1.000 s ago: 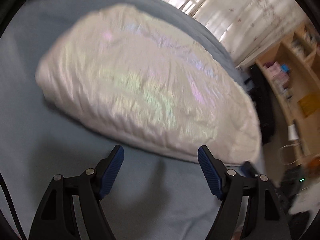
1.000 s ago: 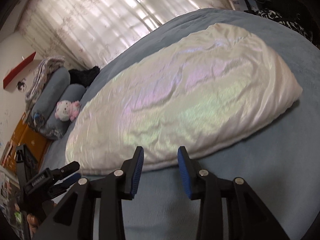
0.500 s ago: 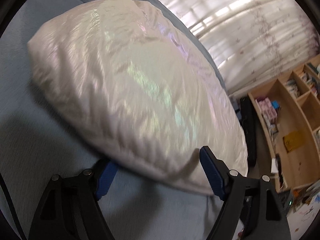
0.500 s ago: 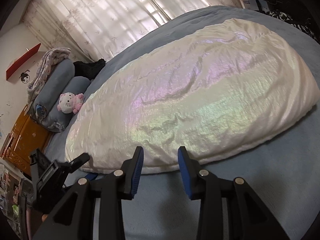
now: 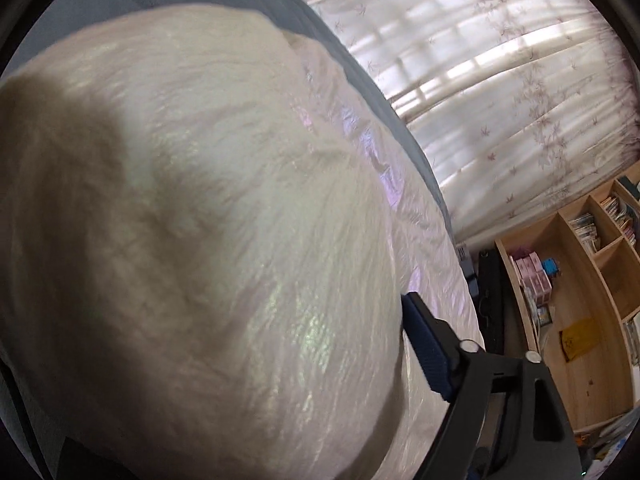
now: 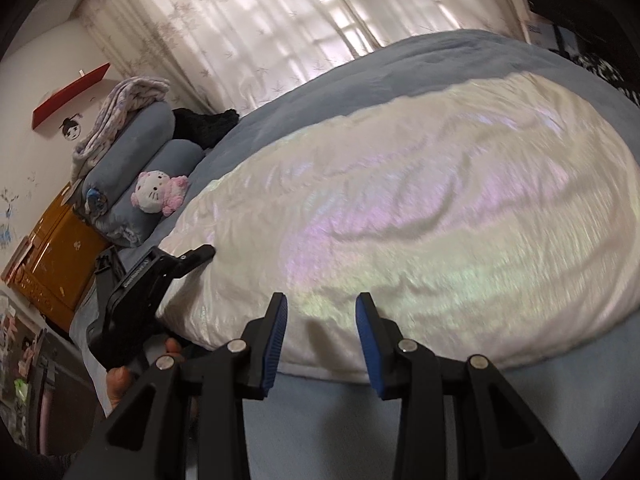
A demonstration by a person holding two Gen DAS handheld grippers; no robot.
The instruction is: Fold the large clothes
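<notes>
Garment (image 6: 420, 216), pearly, puffy, filling frame centre on blue bed (image 6: 460, 52): left gripper (image 5: 280, 360) jaws closing round its corner, not yet pinching; right gripper (image 6: 320, 336) part-open, empty at near hem; advisable to bite deep, lift both evenly.

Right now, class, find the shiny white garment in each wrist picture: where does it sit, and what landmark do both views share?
Left wrist view: the shiny white garment fills the left and centre, bulging right up to the camera.
Right wrist view: it lies across the middle and right, on the blue-grey bed, beyond the right tongs.
Shared landmark: the leaf-patterned curtain along the top.
</notes>
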